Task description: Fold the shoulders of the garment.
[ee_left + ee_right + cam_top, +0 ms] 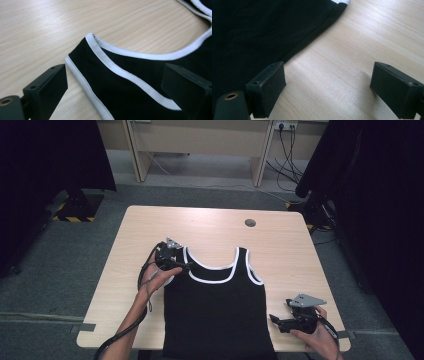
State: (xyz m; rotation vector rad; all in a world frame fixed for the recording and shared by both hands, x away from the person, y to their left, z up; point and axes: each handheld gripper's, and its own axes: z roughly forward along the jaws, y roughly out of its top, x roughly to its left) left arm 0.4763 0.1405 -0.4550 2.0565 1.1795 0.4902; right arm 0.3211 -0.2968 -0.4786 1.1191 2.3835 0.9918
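Black tank top (215, 312) lies flat, its hem cut off at six o'clock; left gripper (186, 265) gapes at its ten-o'clock strap (105, 72); right gripper (276, 321) gapes over bare table (280, 250).

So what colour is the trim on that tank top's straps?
White, on the black tank top; the left gripper view shows it best.

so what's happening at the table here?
A person holds a gripper in each hand over a black tank top with white trim, laid flat on the wooden table. The left gripper is open, its jaws standing either side of the top's shoulder strap, nothing clamped. The right gripper is open too, over bare table beside the top's side edge. Neither has a grip on the fabric at this moment.
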